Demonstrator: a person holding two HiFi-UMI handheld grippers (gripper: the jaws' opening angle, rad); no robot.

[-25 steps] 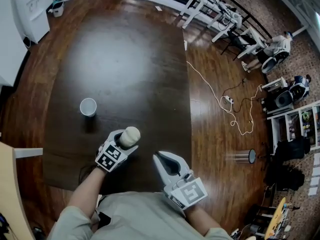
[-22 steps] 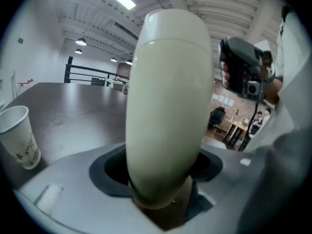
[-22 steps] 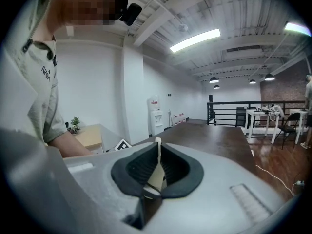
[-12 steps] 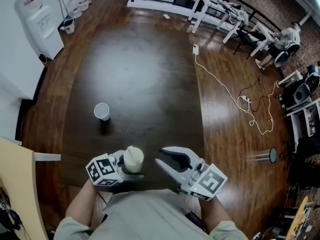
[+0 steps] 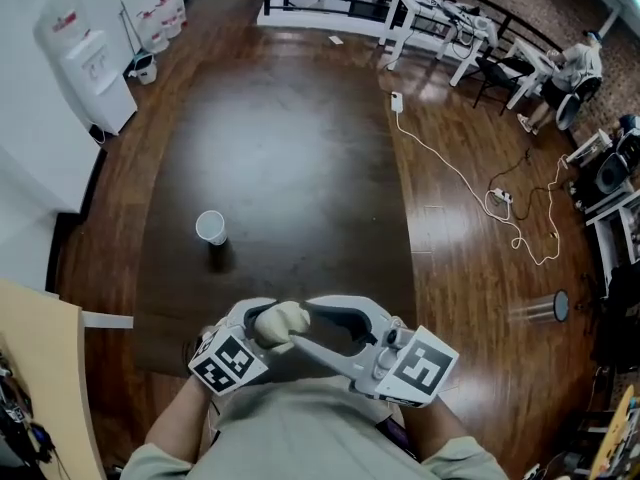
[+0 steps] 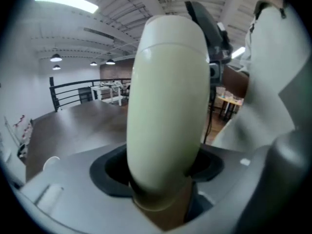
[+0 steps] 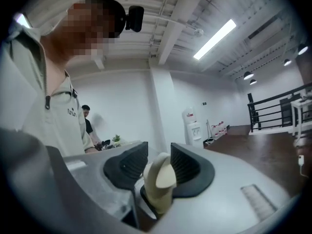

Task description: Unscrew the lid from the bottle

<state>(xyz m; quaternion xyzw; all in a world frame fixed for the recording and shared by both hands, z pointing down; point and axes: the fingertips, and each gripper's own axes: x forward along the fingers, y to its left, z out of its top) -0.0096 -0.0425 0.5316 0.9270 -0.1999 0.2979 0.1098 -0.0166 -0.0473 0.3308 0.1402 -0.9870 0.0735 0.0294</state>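
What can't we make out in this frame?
Head view: bottle body covered by left gripper and right gripper.
Left gripper view: lid shows only a seam; looseness unknown.
Head view: cup contents, too small.
Right gripper view: right gripper's jaws, just opening, stand round the lid; touch unclear.

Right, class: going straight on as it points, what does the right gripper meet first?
Probably the bottle: its top stands between the jaws of the right gripper, which have just been opening.
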